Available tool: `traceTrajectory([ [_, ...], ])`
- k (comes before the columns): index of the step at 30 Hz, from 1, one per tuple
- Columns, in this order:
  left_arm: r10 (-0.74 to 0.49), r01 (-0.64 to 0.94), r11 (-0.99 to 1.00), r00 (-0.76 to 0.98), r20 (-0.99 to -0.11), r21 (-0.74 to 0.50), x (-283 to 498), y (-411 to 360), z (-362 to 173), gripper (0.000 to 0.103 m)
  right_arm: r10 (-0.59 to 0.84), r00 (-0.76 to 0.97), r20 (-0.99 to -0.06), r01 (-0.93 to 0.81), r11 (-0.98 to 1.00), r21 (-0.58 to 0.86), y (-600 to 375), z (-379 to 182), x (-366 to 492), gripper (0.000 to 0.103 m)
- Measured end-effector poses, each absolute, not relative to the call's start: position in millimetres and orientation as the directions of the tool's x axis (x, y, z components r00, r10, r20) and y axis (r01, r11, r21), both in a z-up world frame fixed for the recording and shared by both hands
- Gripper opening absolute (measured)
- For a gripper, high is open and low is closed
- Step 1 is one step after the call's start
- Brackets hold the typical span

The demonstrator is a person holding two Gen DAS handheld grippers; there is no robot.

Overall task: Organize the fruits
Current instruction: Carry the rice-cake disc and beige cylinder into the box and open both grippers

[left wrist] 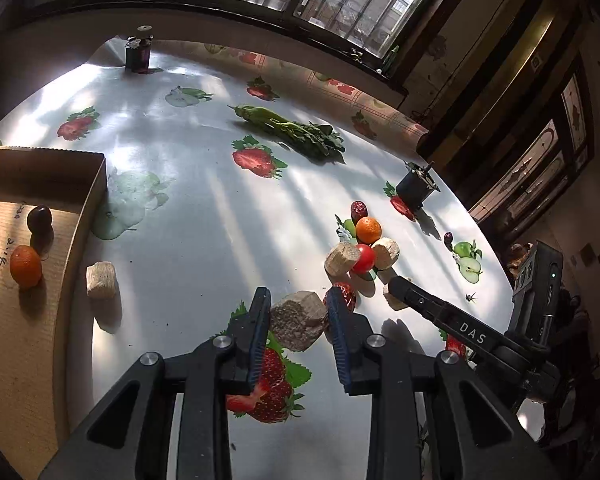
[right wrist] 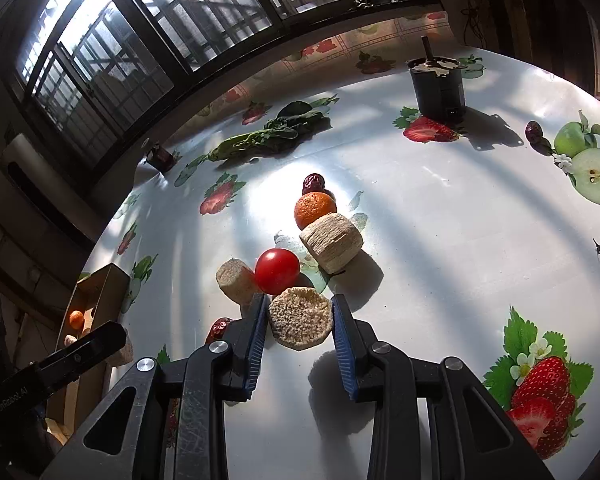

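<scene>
In the left wrist view my left gripper is shut on a beige porous chunk, held above the table. A red date lies just behind it. A cherry tomato, an orange, a dark date and two beige chunks lie in a cluster at mid right. A cardboard box at the left holds an orange and a dark fruit. In the right wrist view my right gripper is shut on another porous chunk, next to the tomato.
A bunch of leafy greens lies at the far middle. Black motor-like blocks stand at the far left and at the right. One beige chunk sits beside the box. A small dark date lies near the right edge.
</scene>
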State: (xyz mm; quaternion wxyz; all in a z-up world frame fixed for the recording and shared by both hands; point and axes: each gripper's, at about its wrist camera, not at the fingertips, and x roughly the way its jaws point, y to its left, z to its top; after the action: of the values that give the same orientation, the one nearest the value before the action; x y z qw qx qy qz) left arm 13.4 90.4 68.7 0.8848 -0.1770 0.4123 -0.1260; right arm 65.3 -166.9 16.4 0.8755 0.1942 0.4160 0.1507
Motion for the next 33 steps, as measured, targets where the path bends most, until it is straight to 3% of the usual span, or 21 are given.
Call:
traceTrajectory([
  [6,-0.3,0.019,0.921,0.669,-0.679,-0.389,-33,160,88,0.028,0.445,0.602,-0.663,-0.184,0.885,0.427,-138,47,30,0.034],
  [15,-0.097,-0.209,0.925,0.68,-0.727,-0.319,-66,291,76,0.028,0.519,0.525,-0.675,-0.393,0.851,0.349,-27,100,-4,0.034],
  [22,-0.035,-0.298,0.912,0.628,-0.777,-0.282,-50,340,56,0.028,0.556,0.404,-0.726,-0.495,0.801,0.338,86,74,5,0.035],
  [33,-0.013,-0.357,0.902,0.542,-0.841,-0.244,-32,357,23,0.028,0.452,0.324,-0.831,-0.572,0.793,0.209,182,14,15,0.035],
])
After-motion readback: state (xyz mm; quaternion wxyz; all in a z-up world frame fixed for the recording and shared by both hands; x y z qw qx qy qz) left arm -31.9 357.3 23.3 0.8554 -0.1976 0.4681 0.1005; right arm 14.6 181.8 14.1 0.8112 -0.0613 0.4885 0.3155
